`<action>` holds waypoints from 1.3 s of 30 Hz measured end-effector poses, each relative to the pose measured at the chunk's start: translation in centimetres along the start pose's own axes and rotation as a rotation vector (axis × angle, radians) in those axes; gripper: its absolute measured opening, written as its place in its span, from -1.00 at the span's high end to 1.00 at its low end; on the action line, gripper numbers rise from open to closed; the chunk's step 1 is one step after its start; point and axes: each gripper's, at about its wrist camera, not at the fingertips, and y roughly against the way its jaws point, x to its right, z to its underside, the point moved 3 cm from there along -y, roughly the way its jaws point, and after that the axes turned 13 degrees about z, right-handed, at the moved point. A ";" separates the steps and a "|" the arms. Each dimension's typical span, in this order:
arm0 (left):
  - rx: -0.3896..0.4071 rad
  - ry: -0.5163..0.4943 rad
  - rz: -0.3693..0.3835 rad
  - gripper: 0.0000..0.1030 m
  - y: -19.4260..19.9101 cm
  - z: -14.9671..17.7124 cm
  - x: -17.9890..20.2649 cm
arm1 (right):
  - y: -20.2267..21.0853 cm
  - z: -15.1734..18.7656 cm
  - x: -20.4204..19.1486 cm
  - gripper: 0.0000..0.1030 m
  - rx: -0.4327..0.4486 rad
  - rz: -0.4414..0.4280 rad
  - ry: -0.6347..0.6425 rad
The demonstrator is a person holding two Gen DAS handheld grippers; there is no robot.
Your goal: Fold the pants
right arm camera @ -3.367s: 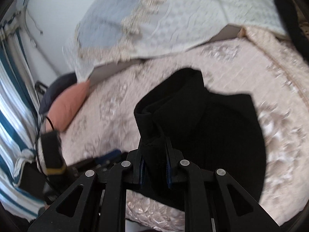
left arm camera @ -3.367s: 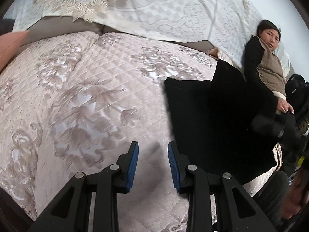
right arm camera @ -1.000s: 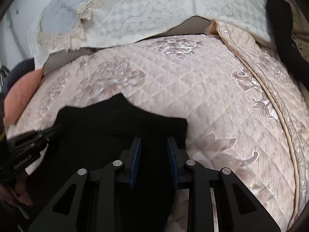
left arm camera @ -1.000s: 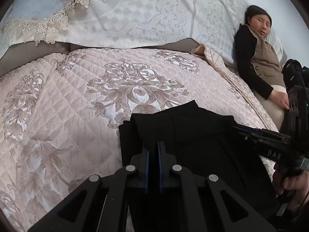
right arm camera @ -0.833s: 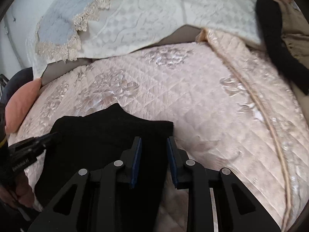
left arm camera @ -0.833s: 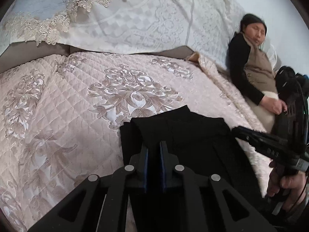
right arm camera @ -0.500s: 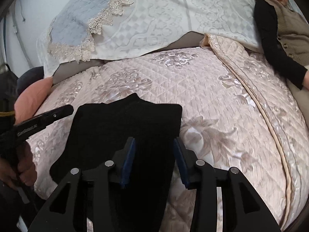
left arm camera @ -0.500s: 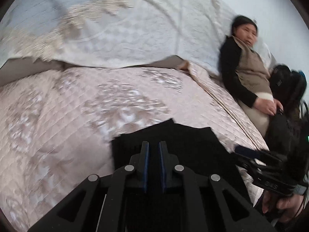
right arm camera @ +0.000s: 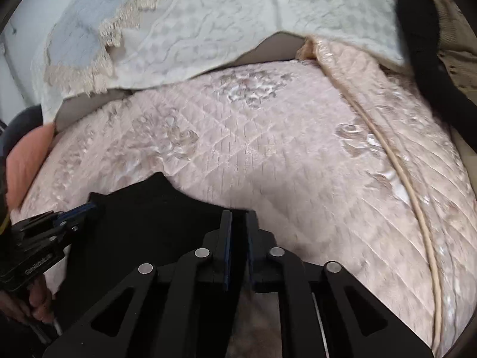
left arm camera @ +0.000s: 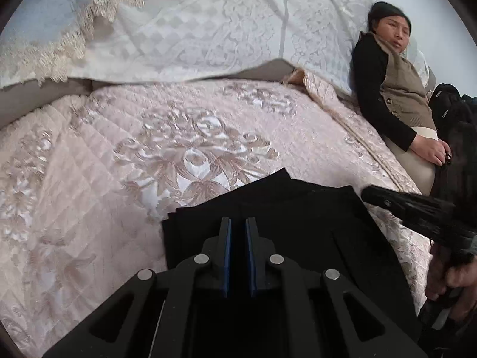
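A: What's changed in the last second or so?

B: The right gripper (right arm camera: 237, 244). Half a second ago its fingers stood spread over the pants (right arm camera: 149, 217); now they are drawn nearly together on the right edge of the cloth, apparently pinching it, though dark cloth between dark pads makes the bite hard to confirm. The left gripper (left arm camera: 237, 250) has kept its narrow pinch on the near edge of the pants the whole second.

A: And a few seconds back?

B: The right gripper held a bunched end up in the air, and the left was open and empty. Now the pants lie flat in a squarish stack.

A: Meaning?

B: I'd judge one fold is laid, and both grippers are taking hold of the near edge for another fold, or to shift the stack.

A: Where are the pants?

B: On the quilt (left arm camera: 89, 179), at its near side, well short of the lace cover (left arm camera: 208, 29) at the head.

A: Counts?

B: One pair of pants, two grippers, one quilt, one lace cover, one pink cushion (right arm camera: 23, 161) left of the pants, one woman (left arm camera: 396, 89) reclining off to their right.
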 end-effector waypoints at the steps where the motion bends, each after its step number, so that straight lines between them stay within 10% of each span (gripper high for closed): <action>1: 0.018 -0.011 0.006 0.75 1.0 0.2 0.4 | 1.6 0.7 0.1 0.81 0.018 -0.032 -0.007; 9: 0.061 -0.084 0.101 0.69 6.5 5.3 4.3 | 8.3 8.1 -2.8 0.36 0.061 -0.088 0.073; 13: -0.038 -0.088 0.090 0.68 5.3 8.8 4.7 | 7.4 11.4 -4.2 0.36 0.023 -0.028 0.156; 25: 0.022 -0.099 0.079 0.49 8.1 10.2 4.4 | 9.3 12.4 -8.3 0.25 0.058 -0.003 0.322; 39: 0.061 -0.011 0.089 0.49 9.3 9.2 2.2 | 9.5 11.4 -7.4 0.25 0.077 -0.018 0.205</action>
